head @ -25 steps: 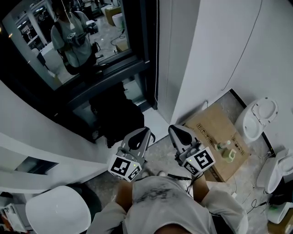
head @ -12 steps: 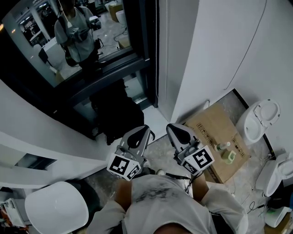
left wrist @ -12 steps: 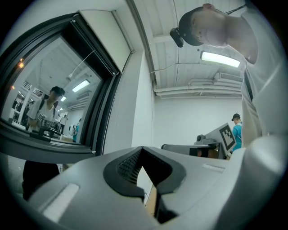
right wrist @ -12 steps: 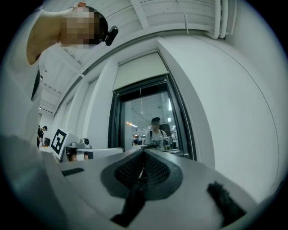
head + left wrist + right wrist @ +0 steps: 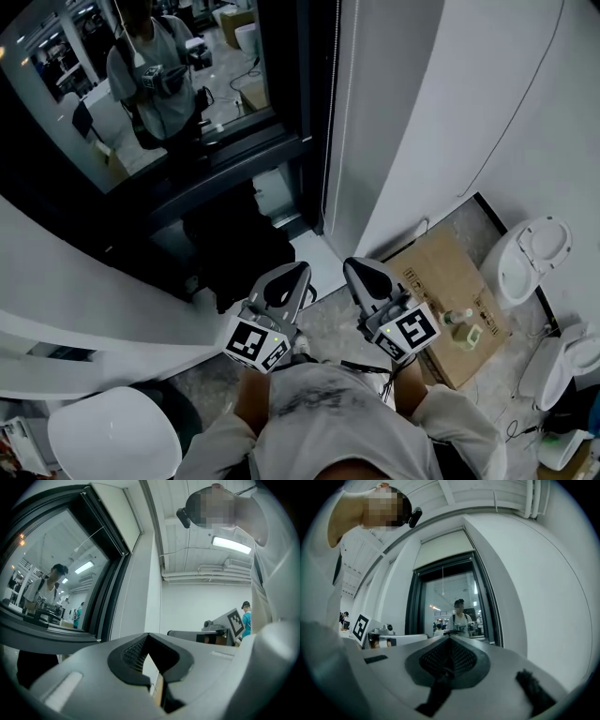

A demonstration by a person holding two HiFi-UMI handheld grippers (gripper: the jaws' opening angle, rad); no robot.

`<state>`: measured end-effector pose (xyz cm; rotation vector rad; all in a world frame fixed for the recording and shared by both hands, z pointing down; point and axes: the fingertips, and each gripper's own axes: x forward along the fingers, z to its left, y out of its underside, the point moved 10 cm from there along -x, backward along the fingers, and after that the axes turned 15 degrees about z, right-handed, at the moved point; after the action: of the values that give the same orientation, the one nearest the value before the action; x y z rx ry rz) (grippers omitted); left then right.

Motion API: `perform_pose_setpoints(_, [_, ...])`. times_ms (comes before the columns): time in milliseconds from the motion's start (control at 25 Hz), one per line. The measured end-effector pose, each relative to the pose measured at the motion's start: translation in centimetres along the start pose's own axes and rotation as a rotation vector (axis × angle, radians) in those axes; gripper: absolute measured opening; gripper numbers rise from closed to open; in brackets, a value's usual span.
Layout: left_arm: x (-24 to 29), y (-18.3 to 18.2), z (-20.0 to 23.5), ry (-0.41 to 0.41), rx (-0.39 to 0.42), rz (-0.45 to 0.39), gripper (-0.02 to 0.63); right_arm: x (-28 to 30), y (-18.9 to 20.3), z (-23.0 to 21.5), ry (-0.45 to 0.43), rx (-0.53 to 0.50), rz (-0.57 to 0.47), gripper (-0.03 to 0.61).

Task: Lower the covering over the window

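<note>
Window [image 5: 141, 84]: dark metal frame, glossy glass, person showing in it. Covering [image 5: 443, 550]: pale, flat, matte sheet, drawn up across window's top edge only, glass beneath it bare. Below window, toward its right corner: left gripper [image 5: 298, 272], grey moulded plastic with ribbed black pads, clenched tight, nothing between jaws, touching nothing. Just beside it, below window's right frame: right gripper [image 5: 356, 267], same rounded grey shell, likewise clenched and empty, pointed at window. Further right of window, on speckled floor [image 5: 328, 321]: flat brown cardboard [image 5: 441, 272], then glossy white oval toilet [image 5: 530, 248].
</note>
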<state>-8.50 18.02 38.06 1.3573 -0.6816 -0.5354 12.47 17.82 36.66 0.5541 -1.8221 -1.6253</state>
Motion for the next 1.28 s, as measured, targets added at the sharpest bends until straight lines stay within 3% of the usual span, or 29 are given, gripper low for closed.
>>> perform_pose_setpoints(640, [1.5, -1.0, 9.2, 0.056, -0.012, -0.018, 0.003, 8.8, -2.0, -1.3, 0.063, -0.007, 0.02, 0.017])
perform_pose_setpoints(1280, [6.7, -1.5, 13.2, 0.052, -0.03, -0.012, 0.003, 12.4, -2.9, -6.5, 0.067, -0.005, 0.019, 0.017])
